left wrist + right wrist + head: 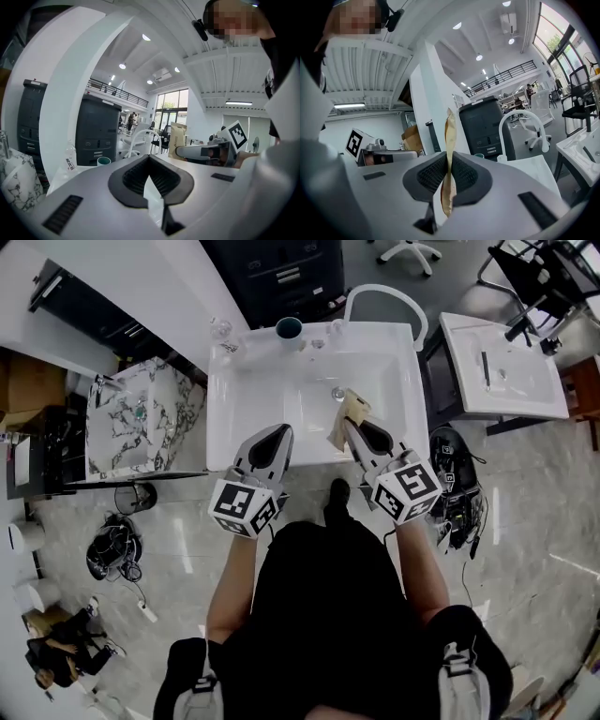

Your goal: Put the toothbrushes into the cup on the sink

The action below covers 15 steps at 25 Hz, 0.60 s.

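White rectangular sink (217,418) stood on a glossy grey tiled floor (525,493), with a marble-patterned basin (141,423) at its 9 o'clock. Both forearms reached forward from the person's body to the sink's near edge. The left gripper (283,431) (149,157) pointed toward 1 o'clock, its jaws pressed together on nothing. The right gripper (349,424) (449,158) angled toward 11 o'clock, jaws clamped on a flat tan paper packet (354,407) (450,127) that stood edge-on above them. A dark teal round cup (289,327) (103,161) sat on the sink's back ledge, at 12 o'clock from the left gripper, well apart from the packet.
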Available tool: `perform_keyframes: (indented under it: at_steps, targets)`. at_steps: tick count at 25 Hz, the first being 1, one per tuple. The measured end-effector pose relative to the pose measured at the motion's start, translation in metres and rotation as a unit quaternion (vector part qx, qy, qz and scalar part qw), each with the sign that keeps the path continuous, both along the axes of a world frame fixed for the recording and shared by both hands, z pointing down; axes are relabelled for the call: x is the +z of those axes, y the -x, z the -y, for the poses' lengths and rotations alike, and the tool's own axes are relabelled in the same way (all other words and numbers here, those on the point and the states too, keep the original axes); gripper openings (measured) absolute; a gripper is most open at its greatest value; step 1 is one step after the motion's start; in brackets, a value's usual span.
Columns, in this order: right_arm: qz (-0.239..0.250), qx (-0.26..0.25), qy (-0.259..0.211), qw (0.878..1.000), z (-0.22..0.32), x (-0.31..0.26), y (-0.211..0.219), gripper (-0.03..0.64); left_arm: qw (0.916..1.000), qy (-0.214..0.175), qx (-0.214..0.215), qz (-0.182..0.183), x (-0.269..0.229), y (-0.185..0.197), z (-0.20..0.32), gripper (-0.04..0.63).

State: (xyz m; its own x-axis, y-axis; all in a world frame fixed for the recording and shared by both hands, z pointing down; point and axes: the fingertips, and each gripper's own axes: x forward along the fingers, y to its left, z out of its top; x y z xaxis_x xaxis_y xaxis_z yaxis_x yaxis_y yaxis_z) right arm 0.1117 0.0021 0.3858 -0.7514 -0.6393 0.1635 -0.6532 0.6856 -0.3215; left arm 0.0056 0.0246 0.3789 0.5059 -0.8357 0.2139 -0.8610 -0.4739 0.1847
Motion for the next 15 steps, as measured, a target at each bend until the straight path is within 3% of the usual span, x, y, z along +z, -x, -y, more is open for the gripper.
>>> perform_keyframes:
  at_steps: [15]
  targets:
    - [0.019, -0.027, 0.020, 0.999, 0.034, 0.013, -0.011, 0.048, 0.9990, 0.032, -0.030, 0.005, 0.016, -0.021, 0.025, 0.014]
